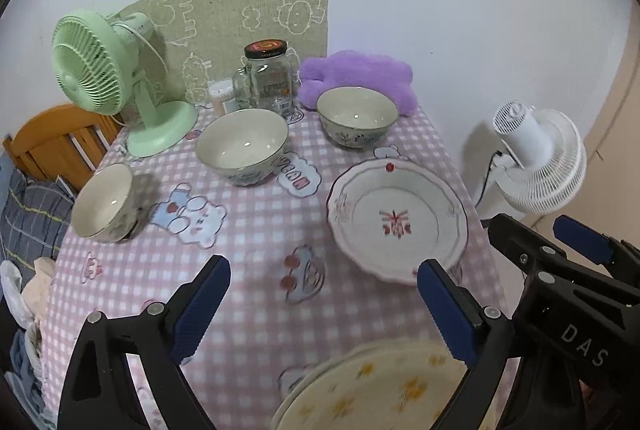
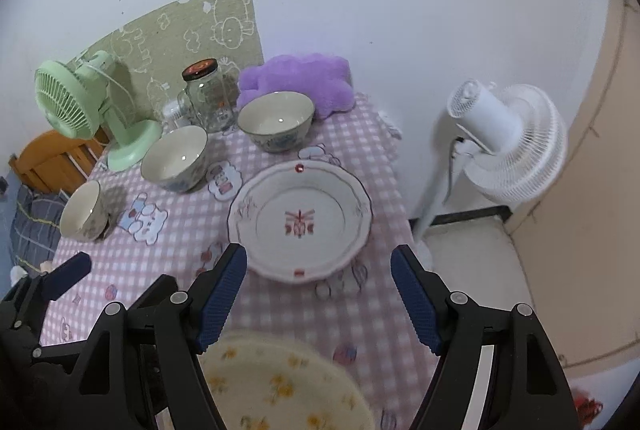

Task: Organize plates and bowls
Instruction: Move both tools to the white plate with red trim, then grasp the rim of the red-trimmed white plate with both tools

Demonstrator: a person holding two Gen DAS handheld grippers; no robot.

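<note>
The table point(image 1: 256, 270) carries a pink checked cloth printed with cartoon bears. A white standing fan point(image 2: 508, 146) stands on the floor beside it, and a green desk fan point(image 1: 100, 70) stands at its far left corner. A purple plush point(image 1: 360, 74) lies against the wall behind the far bowl point(image 1: 356, 118).

The white scalloped plate point(image 2: 300, 218), with a red motif at its centre, lies on the cloth ahead of the right gripper point(image 2: 320, 298). A yellow-flowered plate point(image 2: 280, 386) lies at the near edge, blurred and cut off by the frame. The middle bowl point(image 1: 242, 146) and the left bowl point(image 1: 106, 204) stand well apart.

A glass jar point(image 1: 268, 78) has a black lid; its label is illegible.

The left gripper point(image 1: 320, 306) is spread, nothing between its fingers. The right gripper is likewise spread and empty; its body reads "DAS", the rest cut off.
</note>
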